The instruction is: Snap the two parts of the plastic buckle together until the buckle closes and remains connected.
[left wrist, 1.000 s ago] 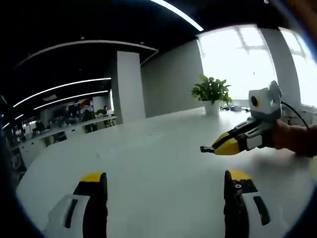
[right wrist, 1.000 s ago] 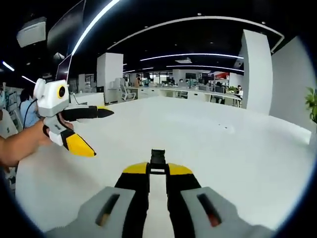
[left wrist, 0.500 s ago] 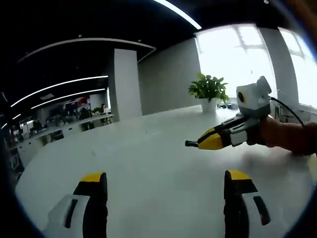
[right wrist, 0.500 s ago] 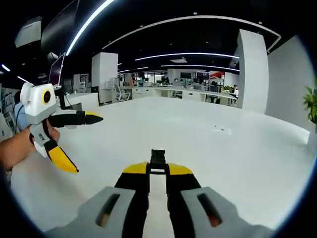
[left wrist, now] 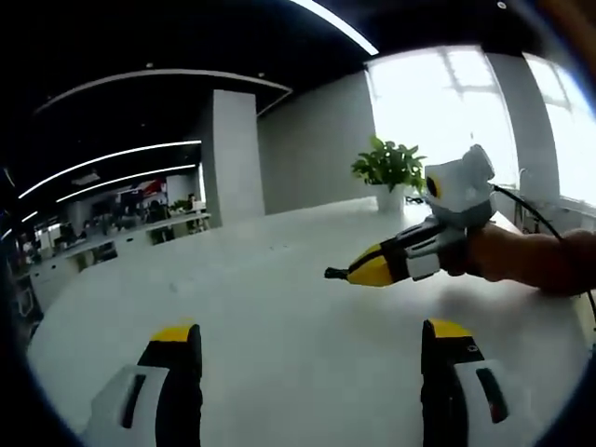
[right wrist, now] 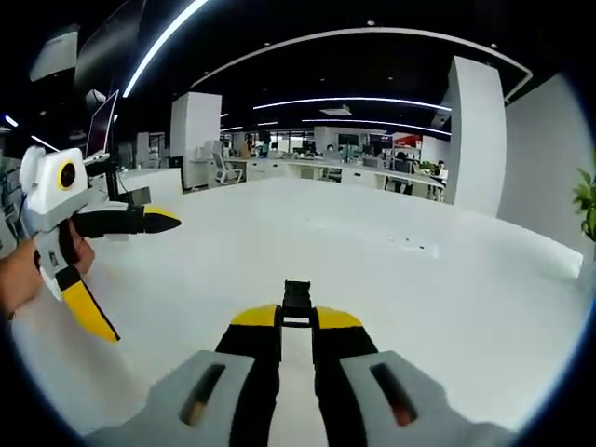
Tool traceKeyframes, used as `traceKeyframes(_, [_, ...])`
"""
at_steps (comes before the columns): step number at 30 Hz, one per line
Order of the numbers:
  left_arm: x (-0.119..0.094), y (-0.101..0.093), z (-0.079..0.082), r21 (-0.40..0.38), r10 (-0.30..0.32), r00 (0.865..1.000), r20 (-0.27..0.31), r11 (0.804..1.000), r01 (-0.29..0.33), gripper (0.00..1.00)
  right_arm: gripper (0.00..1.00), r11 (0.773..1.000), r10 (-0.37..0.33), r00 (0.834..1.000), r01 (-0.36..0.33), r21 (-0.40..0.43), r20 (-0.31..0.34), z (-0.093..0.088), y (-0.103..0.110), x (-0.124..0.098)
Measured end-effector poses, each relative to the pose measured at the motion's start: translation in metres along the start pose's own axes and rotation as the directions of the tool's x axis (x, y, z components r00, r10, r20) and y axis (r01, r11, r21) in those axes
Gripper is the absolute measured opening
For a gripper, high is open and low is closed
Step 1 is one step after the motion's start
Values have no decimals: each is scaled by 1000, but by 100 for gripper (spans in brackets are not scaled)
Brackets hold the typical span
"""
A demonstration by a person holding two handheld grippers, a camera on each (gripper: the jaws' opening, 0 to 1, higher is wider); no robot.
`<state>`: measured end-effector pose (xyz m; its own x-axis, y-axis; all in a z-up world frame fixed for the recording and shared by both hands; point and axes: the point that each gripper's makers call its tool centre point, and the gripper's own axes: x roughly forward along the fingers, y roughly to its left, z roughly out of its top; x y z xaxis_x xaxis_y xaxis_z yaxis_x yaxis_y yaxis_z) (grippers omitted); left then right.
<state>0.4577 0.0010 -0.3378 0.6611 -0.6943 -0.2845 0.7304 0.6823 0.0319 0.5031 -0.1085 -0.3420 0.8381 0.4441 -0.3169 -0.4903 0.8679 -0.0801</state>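
Over a wide white counter (right wrist: 447, 307) in an open-plan office, a person is holding a two-jaw tool in each hand. In the right gripper view, the right tool (right wrist: 297, 321) is pointing forward with its yellow-tipped jaws drawn close together, pinching a small black buckle piece (right wrist: 297, 300) that is sticking out just past the tips. The same tool is entering the left gripper view from the right (left wrist: 349, 274), held level above the counter by a hand (left wrist: 503, 256), its jaws together and the black piece (left wrist: 331, 274) projecting from the tip as a small dark nub (too small there to make out any detail).

The left tool (left wrist: 307, 349) is holding its two jaws wide apart in its own view, with bare counter (left wrist: 298, 307) lying between them and nothing gripped. In the right gripper view it is coming in from the left (right wrist: 130, 270), gripped by a hand (right wrist: 23, 270), one jaw reaching level to the right and the other angling down, the two well spread.

The two tools are well apart from each other, both raised above the counter.

A potted green plant (left wrist: 389, 172) is standing at the far edge of the counter by bright windows. A white column (right wrist: 475, 135) and rows of distant desks are lining the background under long ceiling lights.
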Motion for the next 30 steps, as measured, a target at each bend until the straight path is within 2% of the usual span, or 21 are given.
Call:
traceKeyframes(4, [1,0,-4,45,16,1000,-20,999,-15,100,11,1000,-10,1000,10,0,2,2,-5,7])
traceKeyframes(19, [-10,-4,-4,14,18,1000,4,1000,-18,100,11,999,-29,999,29,20,17,15,-22,30])
traceKeyframes(26, [-14,-2,1,-4,30,999,26,1000,-30,100,11,1000,-28,1000,28,12,10,16,-22,40])
traceKeyframes(30, [-13,-3,-1,-3,24,999,21,1000,-24,100,11,999,-5,1000,5,40,12,18,-19,45])
